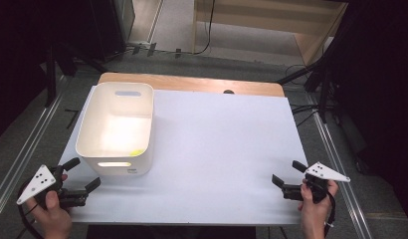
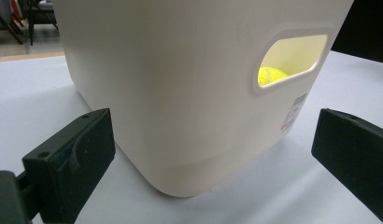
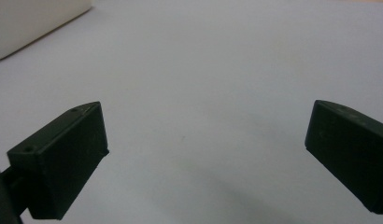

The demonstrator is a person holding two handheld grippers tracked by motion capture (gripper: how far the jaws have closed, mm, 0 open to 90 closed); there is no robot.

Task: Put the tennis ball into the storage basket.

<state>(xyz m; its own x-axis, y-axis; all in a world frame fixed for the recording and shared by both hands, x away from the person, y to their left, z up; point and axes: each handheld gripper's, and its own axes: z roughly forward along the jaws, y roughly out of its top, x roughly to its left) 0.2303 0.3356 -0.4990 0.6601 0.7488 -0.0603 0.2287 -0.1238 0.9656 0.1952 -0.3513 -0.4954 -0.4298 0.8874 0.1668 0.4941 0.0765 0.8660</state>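
Each hand grips a black two-jaw tool. The left gripper (image 1: 82,174) carries a grey three-cornered plate on top, marked with a few small black dots; a dark cable loops out behind it, below the left hand (image 1: 52,211). The right gripper (image 1: 286,175) bears a like plate, also dotted, with a black cable or strap trailing back along the wrist of the right hand (image 1: 314,204). Up close, the jaws are thick matte-black blocks with small round screw holes near their outer corners.
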